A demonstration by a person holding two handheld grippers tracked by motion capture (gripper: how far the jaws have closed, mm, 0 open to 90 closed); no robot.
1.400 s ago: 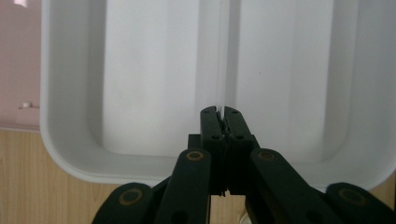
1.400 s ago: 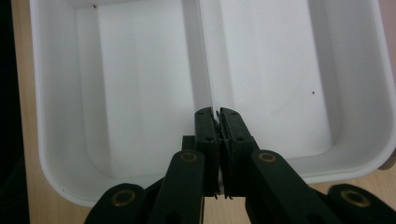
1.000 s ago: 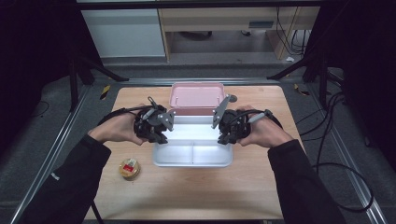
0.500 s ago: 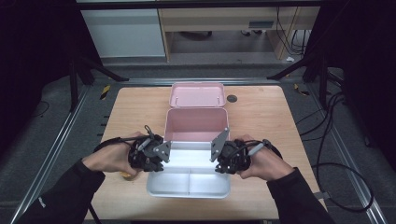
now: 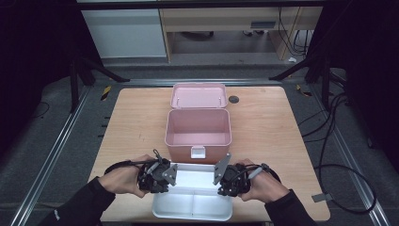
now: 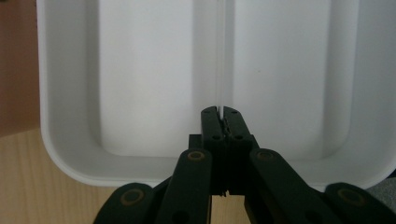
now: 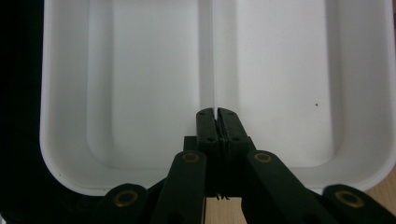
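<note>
White two-compartment tray (image 5: 193,207) sits at the table's (image 5: 127,127) near edge between both grippers; beyond their jaws, an open pink box (image 5: 198,132) stands empty. Left gripper (image 6: 221,113) view: jaws pinch the tray's central divider (image 6: 220,56). Right gripper (image 7: 215,114) view: likewise.

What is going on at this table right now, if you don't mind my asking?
A person holds a white two-compartment tray by its middle divider, one end pinched by the left hand-held gripper and the other by the right hand-held gripper. The tray sits at the near edge of the wooden table, in front of an open pink box whose lid is folded back. Both the tray and the box look empty.
</note>
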